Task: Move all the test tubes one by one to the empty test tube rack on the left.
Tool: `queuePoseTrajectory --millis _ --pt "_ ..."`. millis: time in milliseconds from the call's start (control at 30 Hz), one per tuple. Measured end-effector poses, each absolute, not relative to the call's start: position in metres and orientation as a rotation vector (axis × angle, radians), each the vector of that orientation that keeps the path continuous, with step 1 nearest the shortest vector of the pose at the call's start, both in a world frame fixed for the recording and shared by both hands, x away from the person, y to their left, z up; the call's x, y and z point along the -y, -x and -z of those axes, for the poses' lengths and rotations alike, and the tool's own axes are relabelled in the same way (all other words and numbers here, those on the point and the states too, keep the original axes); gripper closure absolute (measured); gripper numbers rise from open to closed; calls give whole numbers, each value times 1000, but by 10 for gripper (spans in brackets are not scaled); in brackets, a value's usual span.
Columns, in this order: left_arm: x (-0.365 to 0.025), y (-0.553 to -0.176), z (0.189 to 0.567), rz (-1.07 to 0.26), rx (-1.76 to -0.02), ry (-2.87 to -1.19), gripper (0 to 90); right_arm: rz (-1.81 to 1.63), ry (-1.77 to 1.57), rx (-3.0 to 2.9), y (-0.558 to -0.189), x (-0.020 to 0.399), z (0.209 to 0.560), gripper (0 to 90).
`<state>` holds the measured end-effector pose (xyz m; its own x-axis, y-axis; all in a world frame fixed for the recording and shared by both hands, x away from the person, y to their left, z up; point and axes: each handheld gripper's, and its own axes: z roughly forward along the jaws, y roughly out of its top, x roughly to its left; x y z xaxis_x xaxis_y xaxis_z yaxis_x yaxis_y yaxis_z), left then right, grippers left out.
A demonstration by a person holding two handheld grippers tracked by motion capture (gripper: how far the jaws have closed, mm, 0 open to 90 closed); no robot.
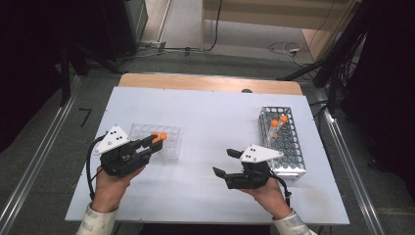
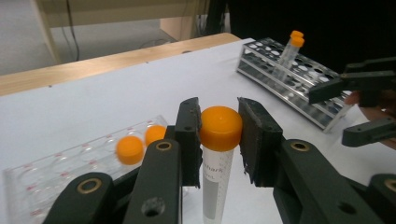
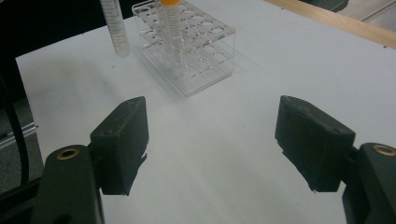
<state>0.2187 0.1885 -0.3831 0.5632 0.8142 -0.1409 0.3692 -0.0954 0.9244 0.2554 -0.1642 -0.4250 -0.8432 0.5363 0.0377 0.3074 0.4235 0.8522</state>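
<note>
The left tool (image 2: 219,135) is clamping the orange cap of a tube (image 2: 220,128), centre frame in its own view, just beside the clear rack (image 1: 172,142) at mid-left in the high view. To do this well, keep the tube upright and the grip square on the cap. The right tool (image 3: 210,140) is standing wide apart, holding nothing, over bare tabletop (image 3: 224,154) near the metal rack (image 1: 293,156).

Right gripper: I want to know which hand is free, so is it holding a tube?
No, the right gripper has its jaws wide apart with just bare white table between them.
</note>
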Motion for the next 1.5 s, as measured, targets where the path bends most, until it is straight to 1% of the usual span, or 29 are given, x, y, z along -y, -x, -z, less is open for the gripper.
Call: queuePoseTrajectory --millis 133,367,567,1200,1500 --pt "-197 -220 383 -571 -1029 -1695 706 -1382 -740 -2440 -256 164 425 242" --pt "-211 -227 388 -625 -1109 -1666 706 -1381 -740 -2430 -255 167 424 243" --pt "-215 -229 387 -736 -1134 -1650 707 -1371 -753 -2422 -256 170 425 243" --pt "-215 -251 380 -766 -1137 -1616 707 -1369 -775 -2416 -257 174 425 245" --pt "-212 -260 386 -762 -1153 -1626 707 -1382 -781 -2404 -257 178 423 249"
